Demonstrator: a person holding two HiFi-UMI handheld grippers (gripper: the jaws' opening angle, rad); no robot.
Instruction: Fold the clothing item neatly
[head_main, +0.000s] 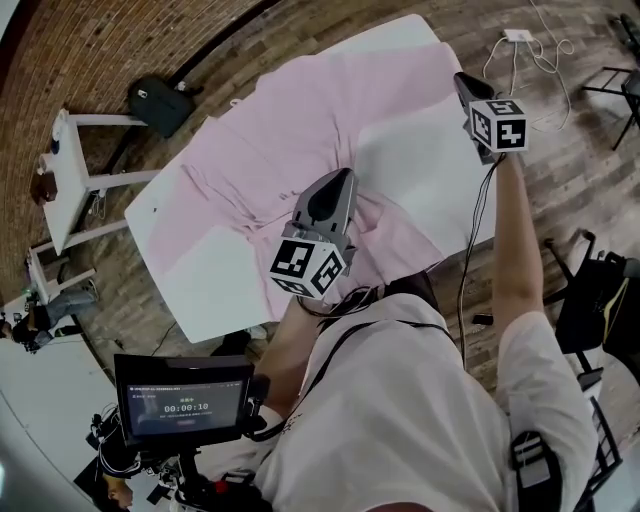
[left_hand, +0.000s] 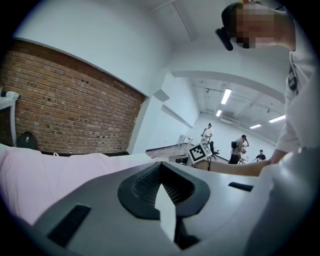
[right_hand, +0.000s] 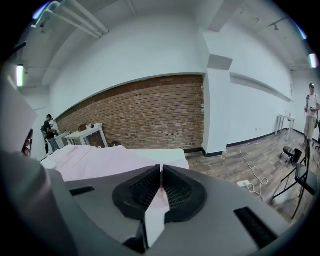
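A pink garment (head_main: 300, 130) lies spread over a white table (head_main: 210, 290), with creases bunched near its middle. My left gripper (head_main: 347, 175) hovers above that bunched part. In the left gripper view its jaws (left_hand: 161, 167) are shut and no cloth shows between the pads, while the garment (left_hand: 50, 175) lies below to the left. My right gripper (head_main: 460, 80) is raised at the garment's far right edge. In the right gripper view it (right_hand: 161, 170) is shut on a thin strip of pink cloth, and the rest of the garment (right_hand: 100, 160) lies behind it.
A black backpack (head_main: 160, 103) sits on the wooden floor beside a white bench (head_main: 70, 170). A power strip with cables (head_main: 518, 36) lies beyond the table's far corner. A black chair (head_main: 600, 300) stands at the right. A screen (head_main: 183, 408) is near my body.
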